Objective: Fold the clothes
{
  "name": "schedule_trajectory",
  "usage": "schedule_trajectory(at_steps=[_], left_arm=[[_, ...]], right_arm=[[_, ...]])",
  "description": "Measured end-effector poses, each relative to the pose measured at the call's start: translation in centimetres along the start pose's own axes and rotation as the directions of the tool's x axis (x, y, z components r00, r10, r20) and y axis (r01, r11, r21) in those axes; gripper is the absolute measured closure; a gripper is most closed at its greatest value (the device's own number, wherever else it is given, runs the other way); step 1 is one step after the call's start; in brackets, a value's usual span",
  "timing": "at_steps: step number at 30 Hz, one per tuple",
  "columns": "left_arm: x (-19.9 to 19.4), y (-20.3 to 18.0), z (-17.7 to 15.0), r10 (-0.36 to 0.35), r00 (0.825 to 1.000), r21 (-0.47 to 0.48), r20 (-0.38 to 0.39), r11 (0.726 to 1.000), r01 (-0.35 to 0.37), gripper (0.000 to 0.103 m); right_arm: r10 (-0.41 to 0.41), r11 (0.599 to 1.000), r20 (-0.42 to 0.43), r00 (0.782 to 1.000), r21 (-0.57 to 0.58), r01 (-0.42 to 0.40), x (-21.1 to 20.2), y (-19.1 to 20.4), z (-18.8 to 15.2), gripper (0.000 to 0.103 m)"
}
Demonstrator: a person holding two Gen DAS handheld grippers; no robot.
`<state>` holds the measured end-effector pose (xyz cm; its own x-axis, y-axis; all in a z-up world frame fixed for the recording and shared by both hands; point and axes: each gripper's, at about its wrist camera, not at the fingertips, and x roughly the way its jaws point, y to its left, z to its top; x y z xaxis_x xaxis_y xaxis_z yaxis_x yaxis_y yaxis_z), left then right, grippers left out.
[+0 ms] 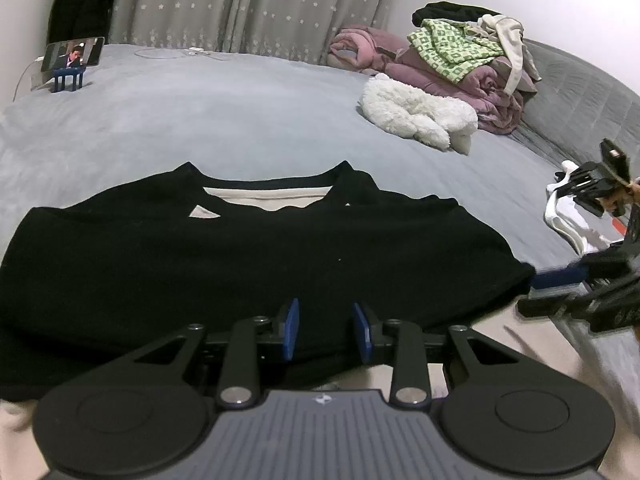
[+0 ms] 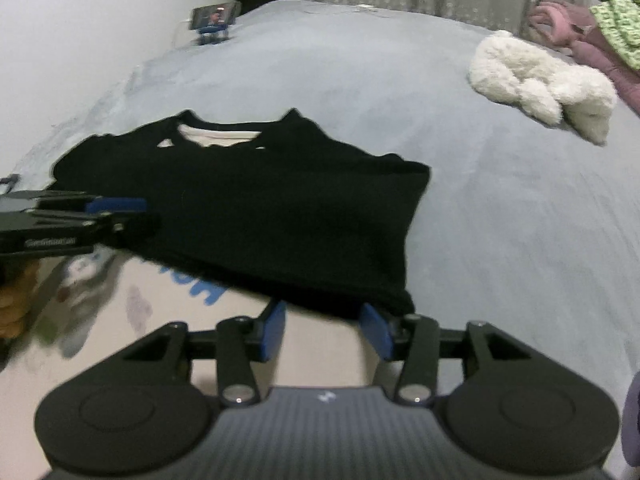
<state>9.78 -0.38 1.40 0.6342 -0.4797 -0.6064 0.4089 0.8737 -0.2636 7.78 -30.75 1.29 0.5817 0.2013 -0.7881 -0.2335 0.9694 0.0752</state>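
A folded black top with a cream lining at the neck lies flat on the grey bed. It also shows in the right wrist view. My left gripper is open at the top's near hem, its blue pads over the fabric, holding nothing. My right gripper is open and empty just before the top's near right corner. The right gripper also shows at the right edge of the left wrist view, and the left gripper at the left edge of the right wrist view.
A white fluffy garment lies on the bed to the far right. A pile of pink, green and beige clothes sits behind it. A phone on a blue stand is at the far left. A cream printed garment lies under the near hem.
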Motion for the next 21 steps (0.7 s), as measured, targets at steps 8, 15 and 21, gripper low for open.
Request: schedule_trajectory(at_steps=[8, 15, 21], left_arm=[[-0.3, 0.2, 0.2, -0.009, 1.000, -0.021, 0.002, 1.000, 0.009, 0.071], [-0.9, 0.8, 0.6, 0.027, 1.000, -0.014, 0.005, 1.000, -0.027, 0.071], [-2.7, 2.9, 1.8, 0.064, 0.996, -0.092, 0.057, 0.994, -0.059, 0.071]], right_arm=[[0.011, 0.997, 0.269, 0.963, 0.070, -0.031, -3.5, -1.3, 1.1, 0.065], [-0.024, 1.000, 0.104, 0.994, 0.009, 0.024, 1.5, 0.1, 0.8, 0.078], [-0.031, 0.999, 0.068, 0.997, 0.031, 0.029, 1.3, -0.6, 0.5, 0.078]])
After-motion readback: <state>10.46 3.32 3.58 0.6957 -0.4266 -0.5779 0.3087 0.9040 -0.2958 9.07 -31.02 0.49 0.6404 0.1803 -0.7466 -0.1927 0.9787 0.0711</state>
